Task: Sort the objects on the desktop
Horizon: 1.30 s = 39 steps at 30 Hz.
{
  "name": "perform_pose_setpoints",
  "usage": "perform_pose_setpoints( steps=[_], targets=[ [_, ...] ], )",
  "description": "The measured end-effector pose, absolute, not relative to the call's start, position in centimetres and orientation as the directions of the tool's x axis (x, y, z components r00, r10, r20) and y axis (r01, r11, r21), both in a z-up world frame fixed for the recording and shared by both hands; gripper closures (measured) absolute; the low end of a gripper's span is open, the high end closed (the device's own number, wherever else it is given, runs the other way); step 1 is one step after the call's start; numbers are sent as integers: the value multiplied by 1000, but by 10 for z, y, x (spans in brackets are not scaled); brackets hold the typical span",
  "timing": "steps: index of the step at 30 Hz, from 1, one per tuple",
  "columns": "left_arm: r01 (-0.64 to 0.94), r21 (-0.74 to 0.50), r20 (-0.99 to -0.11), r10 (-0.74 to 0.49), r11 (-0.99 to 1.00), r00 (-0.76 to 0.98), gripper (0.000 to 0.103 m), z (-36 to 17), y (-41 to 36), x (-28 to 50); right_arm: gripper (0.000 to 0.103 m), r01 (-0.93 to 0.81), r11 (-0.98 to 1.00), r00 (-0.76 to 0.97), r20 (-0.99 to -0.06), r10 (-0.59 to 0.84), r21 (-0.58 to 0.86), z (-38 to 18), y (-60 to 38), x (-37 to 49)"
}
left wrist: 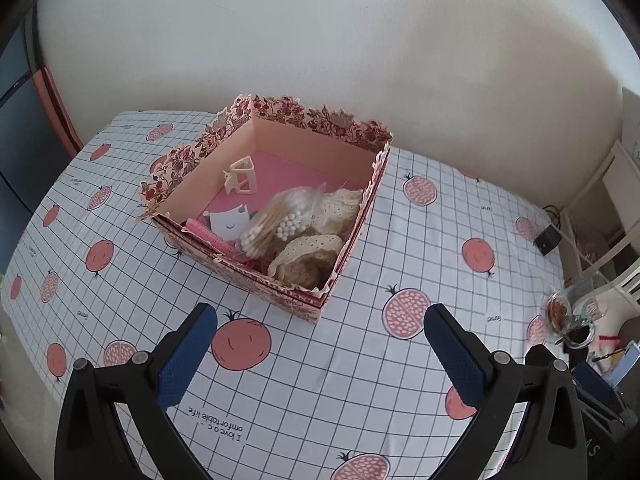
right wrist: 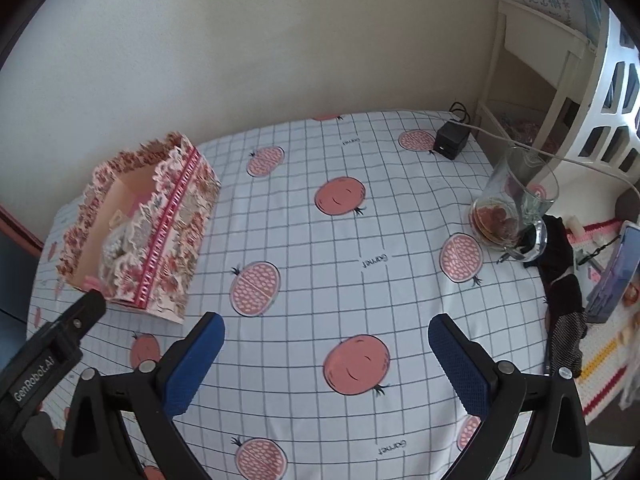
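A floral pink box (left wrist: 200, 152) stands open-topped on the gridded tablecloth. Inside it lie a cream hair claw (left wrist: 241, 176), a pink comb (left wrist: 210, 236), a white card (left wrist: 229, 222), a bag of cotton swabs (left wrist: 276, 222) and cream lace trim (left wrist: 316, 246). My left gripper (left wrist: 320, 332) is open just in front of the box's near corner, nothing between its blue pads. In the right wrist view the box (right wrist: 168, 240) sits at the left. My right gripper (right wrist: 326, 340) is open over bare cloth, well right of the box. The left gripper's body (right wrist: 60, 344) shows at the lower left.
A glass mug (right wrist: 516, 208) with dark residue lies tipped at the table's right edge, also seen as the mug (left wrist: 576, 312) in the left wrist view. A black charger (right wrist: 451, 140) with a cable sits at the far right corner. Dark fabric (right wrist: 564, 300), a phone and a shelf lie beyond the right edge.
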<state>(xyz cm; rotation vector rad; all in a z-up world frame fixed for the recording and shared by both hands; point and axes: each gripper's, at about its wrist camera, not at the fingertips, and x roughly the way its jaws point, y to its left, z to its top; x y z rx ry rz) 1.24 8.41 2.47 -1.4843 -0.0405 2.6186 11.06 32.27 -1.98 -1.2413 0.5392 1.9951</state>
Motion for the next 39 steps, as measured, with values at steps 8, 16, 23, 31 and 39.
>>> perform_pose_setpoints(
  steps=[8, 16, 23, 31, 39],
  targets=[
    [-123, -44, -879, 97, -991, -466, 0, 15, 86, 13, 0, -721, -692, -300, -890, 345, -25, -14, 313, 105],
    [-156, -34, -866, 107, -987, -489, 0, 19, 76, 13, 0, -684, -729, -334, -898, 287, 22, -15, 297, 89],
    [-178, -15, -840, 109, -984, -531, 0, 22, 65, 12, 0, -673, -739, -339, -900, 274, 28, -16, 288, 80],
    [-187, -65, -815, 160, -980, -557, 0, 26, 48, 10, 0, -657, -754, -353, -889, 293, 13, -8, 275, 69],
    [-173, -73, -816, 158, -982, -556, 0, 24, 35, 7, 0, -643, -766, -349, -888, 301, -7, -7, 263, 58]
  ],
)
